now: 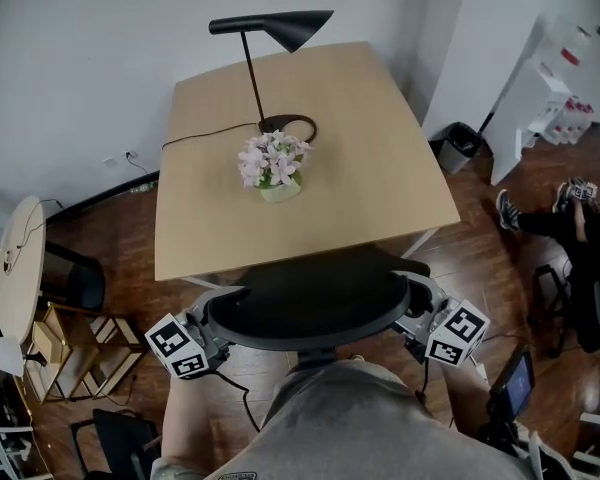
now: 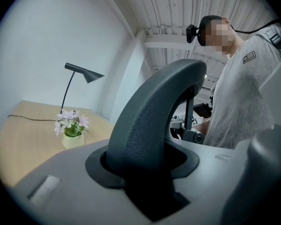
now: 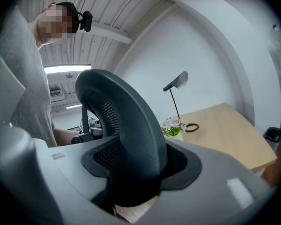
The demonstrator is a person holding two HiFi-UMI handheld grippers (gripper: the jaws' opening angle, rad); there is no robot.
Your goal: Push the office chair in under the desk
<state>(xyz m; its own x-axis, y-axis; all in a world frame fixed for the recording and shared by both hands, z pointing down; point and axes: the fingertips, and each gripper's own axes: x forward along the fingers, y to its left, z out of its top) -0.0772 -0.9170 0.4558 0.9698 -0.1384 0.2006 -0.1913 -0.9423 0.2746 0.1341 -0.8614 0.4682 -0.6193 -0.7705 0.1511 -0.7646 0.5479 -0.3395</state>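
The office chair's dark backrest [image 1: 305, 303] curves just in front of me, and from above its top overlaps the near edge of the light wooden desk [image 1: 380, 168]. The seat is hidden beneath it. My left gripper [image 1: 215, 323] clamps the backrest's left edge and my right gripper [image 1: 410, 308] clamps its right edge. In the left gripper view the backrest rim [image 2: 150, 116] fills the notch between the jaws. The right gripper view shows the mesh-faced rim [image 3: 126, 121] seated the same way, with the desk [image 3: 229, 130] beyond.
On the desk stand a black lamp [image 1: 270, 28] and a pot of pink flowers [image 1: 272, 163]. A round side table [image 1: 20, 268] is at the left, a black bin [image 1: 462, 140] and white shelving [image 1: 550, 88] at the right. A seated person [image 1: 570, 228] is on the floor, far right.
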